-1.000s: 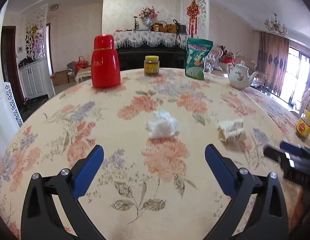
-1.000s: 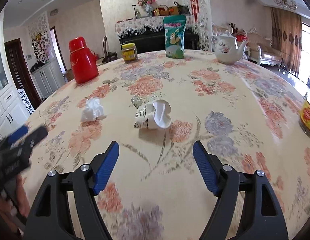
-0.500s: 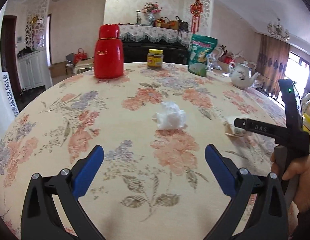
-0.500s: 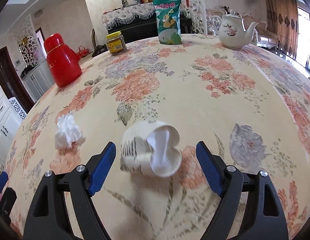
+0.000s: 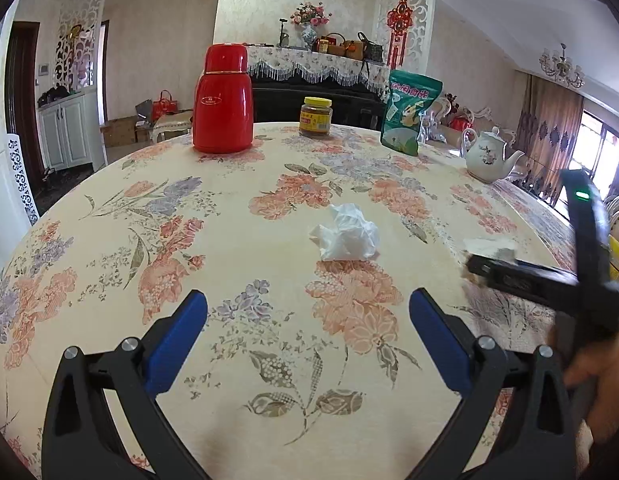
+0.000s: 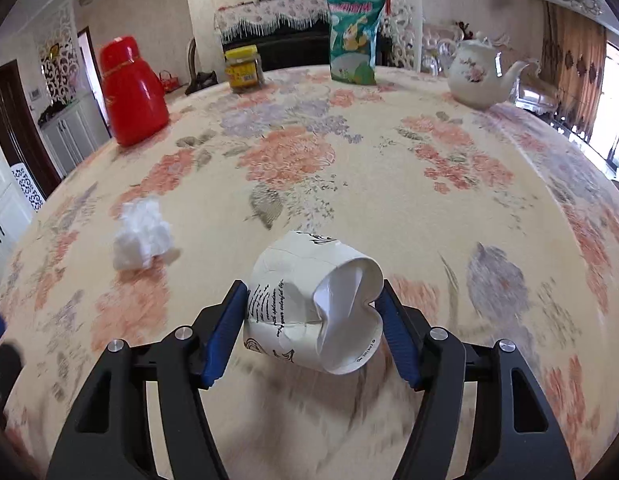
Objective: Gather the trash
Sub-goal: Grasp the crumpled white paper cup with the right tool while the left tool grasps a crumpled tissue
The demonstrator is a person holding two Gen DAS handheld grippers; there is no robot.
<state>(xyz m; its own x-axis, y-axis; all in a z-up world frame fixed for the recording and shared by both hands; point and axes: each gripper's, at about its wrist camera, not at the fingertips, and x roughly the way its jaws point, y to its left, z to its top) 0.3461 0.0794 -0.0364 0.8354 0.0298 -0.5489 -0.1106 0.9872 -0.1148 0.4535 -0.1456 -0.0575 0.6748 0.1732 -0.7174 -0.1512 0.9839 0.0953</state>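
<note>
A crumpled white tissue lies on the floral tablecloth, ahead of my open, empty left gripper. It also shows in the right wrist view. A crushed white paper cup lies on its side between the blue pads of my right gripper, which has closed on it from both sides. In the left wrist view the right gripper is at the right edge, with the cup just beyond it.
At the table's far side stand a red thermos, a yellow-lidded jar, a green snack bag and a white teapot. A yellow jar peeks out at the right edge.
My right gripper has moved forward over the paper cup and closed its pads onto it. My left gripper has edged closer to the tissue and stays open.
</note>
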